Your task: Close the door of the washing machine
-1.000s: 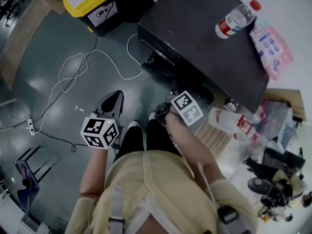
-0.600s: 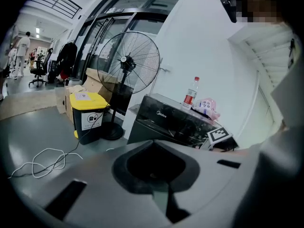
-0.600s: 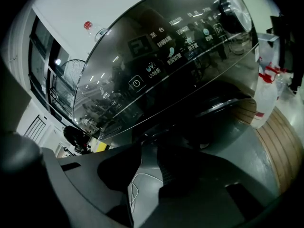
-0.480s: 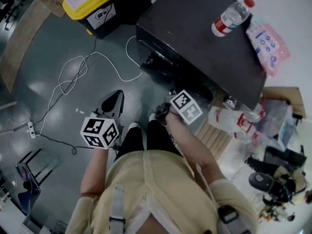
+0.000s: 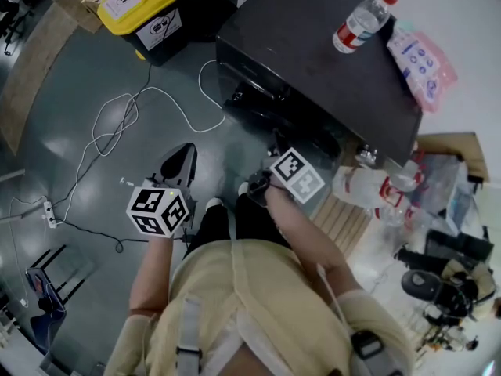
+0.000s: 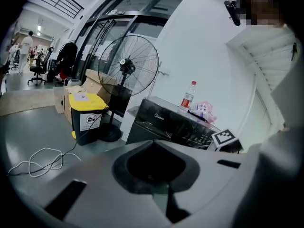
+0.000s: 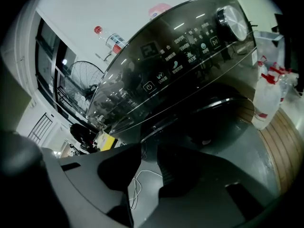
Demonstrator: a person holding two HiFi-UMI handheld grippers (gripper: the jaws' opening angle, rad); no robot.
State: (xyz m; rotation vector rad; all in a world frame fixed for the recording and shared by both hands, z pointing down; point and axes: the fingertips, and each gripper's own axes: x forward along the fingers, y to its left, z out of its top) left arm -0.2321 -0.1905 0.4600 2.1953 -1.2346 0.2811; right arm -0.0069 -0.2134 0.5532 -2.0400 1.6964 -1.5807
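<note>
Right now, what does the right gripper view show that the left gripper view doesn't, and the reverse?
Only the right gripper view: the control dial, the panel icons, and the spray bottles on wooden slats.
Only the left gripper view: the other hand-held gripper's marker cube and a distant person near office chairs.
Both: the black washing machine, the red-capped water bottle and pink packet on top of it, the standing fan, and the white cable on the floor.

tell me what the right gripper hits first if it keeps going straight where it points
Likely the washing machine, on its dark front below the control panel, though depth is unclear.
</note>
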